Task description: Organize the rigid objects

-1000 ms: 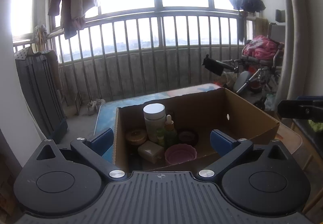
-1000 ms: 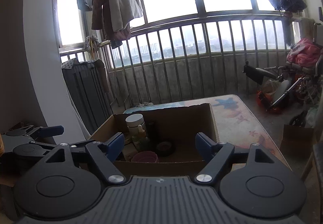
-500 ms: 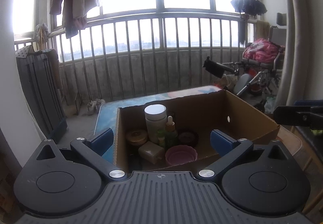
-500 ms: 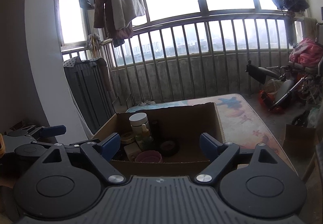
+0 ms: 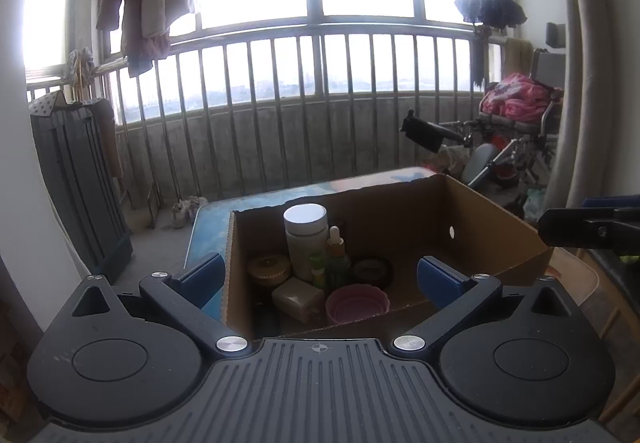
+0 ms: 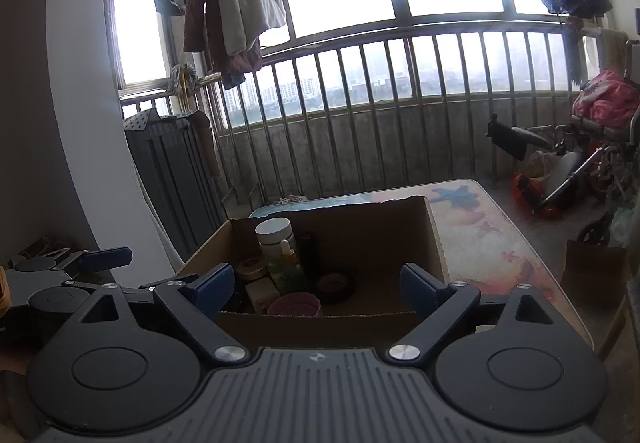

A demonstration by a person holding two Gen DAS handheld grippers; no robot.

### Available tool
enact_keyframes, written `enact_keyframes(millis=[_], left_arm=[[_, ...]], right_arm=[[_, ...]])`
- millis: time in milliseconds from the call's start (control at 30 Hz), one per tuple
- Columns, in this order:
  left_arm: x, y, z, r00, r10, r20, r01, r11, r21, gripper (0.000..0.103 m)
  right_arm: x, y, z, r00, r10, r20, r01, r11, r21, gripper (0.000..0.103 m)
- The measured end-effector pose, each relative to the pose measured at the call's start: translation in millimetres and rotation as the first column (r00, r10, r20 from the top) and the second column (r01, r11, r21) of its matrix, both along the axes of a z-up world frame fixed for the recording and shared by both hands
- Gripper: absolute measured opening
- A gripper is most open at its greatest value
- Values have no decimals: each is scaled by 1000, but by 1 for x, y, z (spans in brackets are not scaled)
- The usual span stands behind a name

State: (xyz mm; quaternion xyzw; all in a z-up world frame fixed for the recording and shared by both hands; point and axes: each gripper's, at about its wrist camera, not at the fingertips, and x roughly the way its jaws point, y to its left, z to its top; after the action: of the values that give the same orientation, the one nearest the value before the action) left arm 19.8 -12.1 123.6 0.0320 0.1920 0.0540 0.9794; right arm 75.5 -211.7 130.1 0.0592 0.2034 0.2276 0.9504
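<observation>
An open cardboard box (image 5: 492, 231) (image 6: 434, 239) stands on a patterned table. Inside it are a white-lidded jar (image 5: 306, 239) (image 6: 275, 233), a dropper bottle (image 5: 337, 259) (image 6: 287, 257), a pink bowl (image 5: 357, 303) (image 6: 295, 305), a small white box (image 5: 298, 297), a round tan tin (image 5: 269, 269) and a dark round tin (image 5: 374, 271) (image 6: 335, 283). My left gripper (image 5: 320, 277) hovers before the box, open and empty. My right gripper (image 6: 318, 289) is likewise before the box; its jaws are opening with nothing between them. The right gripper's finger shows at the far right in the left wrist view (image 5: 588, 231).
The patterned table (image 6: 492, 235) extends right of the box. A railing (image 5: 320, 115) and windows lie beyond. A dark folded rack (image 5: 80, 179) leans at left, hanging clothes (image 6: 236, 11) above it. A wheelchair with pink bedding (image 6: 600, 147) stands at right.
The right gripper's fingers have spread wider apart. Both hands have stayed roughly where they were, and the box contents have not moved.
</observation>
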Motion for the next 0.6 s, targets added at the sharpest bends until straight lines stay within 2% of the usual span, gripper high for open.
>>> enact_keyframes(millis=[333, 500, 600], left_arm=[[0, -3, -3, 1000, 5, -11, -5, 1000, 16, 103], [-2, -9, -8, 1000, 24, -12, -23, 997, 70, 103], [-3, -8, -9, 1000, -5, -16, 6, 1000, 29, 103]], right_arm=[[1, 1, -1, 1000, -1, -6, 1, 1000, 0, 94], [1, 1, -3, 1000, 1, -11, -1, 1000, 1, 95], [0, 2, -4, 1000, -4, -12, 4, 1000, -5, 96]])
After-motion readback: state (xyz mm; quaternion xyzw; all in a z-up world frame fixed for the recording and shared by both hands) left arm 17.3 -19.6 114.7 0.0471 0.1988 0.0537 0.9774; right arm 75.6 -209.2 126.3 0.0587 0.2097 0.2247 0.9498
